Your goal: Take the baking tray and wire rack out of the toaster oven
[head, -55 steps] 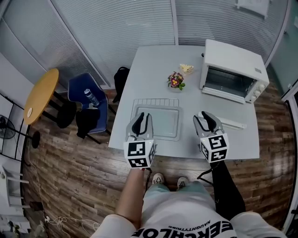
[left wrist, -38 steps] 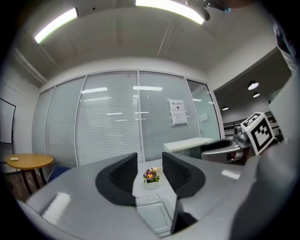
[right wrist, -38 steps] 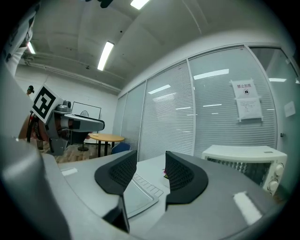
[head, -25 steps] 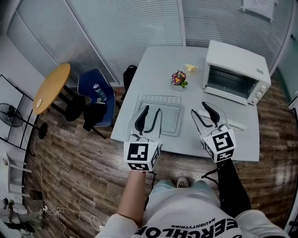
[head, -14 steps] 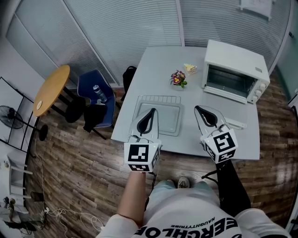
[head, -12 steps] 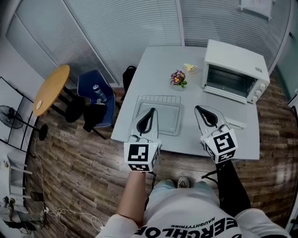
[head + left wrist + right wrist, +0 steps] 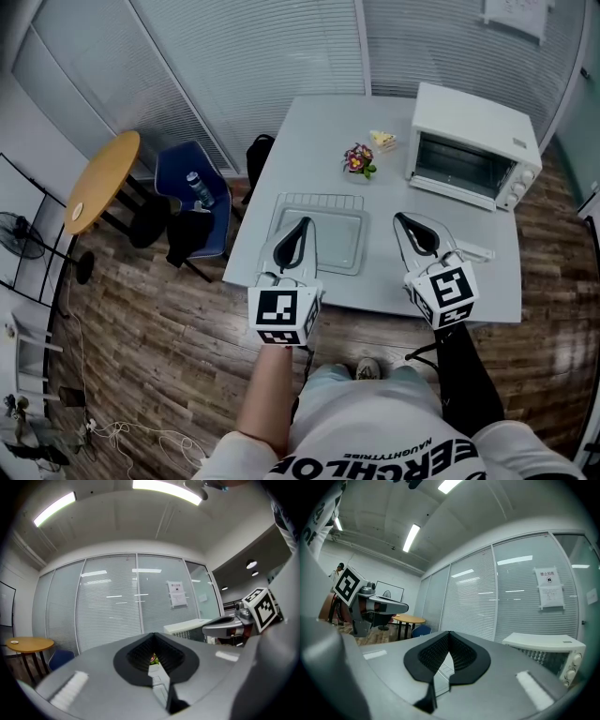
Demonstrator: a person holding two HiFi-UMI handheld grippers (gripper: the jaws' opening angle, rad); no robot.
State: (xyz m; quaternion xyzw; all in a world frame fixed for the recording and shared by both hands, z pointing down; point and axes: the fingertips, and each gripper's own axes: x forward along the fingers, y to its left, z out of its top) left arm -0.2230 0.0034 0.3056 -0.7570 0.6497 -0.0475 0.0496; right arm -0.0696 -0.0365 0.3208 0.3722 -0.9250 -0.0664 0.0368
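Note:
The baking tray [image 7: 339,246] lies on the wire rack [image 7: 317,201] on the grey table [image 7: 309,141], outside the white toaster oven [image 7: 472,142], which stands at the table's back right with its door up. My left gripper [image 7: 303,224] hovers over the tray's near left part, shut and empty. My right gripper [image 7: 403,220] hangs to the tray's right, shut with nothing in it. In the left gripper view the oven [image 7: 192,626] and the other gripper [image 7: 228,625] show at the right. The right gripper view shows the oven [image 7: 553,654] at the right.
A small bunch of flowers [image 7: 357,159] and a pale yellow item [image 7: 381,140] sit at the table's middle back. A white bar [image 7: 474,251] lies on the table in front of the oven. A blue chair [image 7: 192,202] and a round wooden table [image 7: 98,183] stand to the left.
Both grippers have gone from open to shut, empty. They have stayed over the table's near part; the view shifted slightly.

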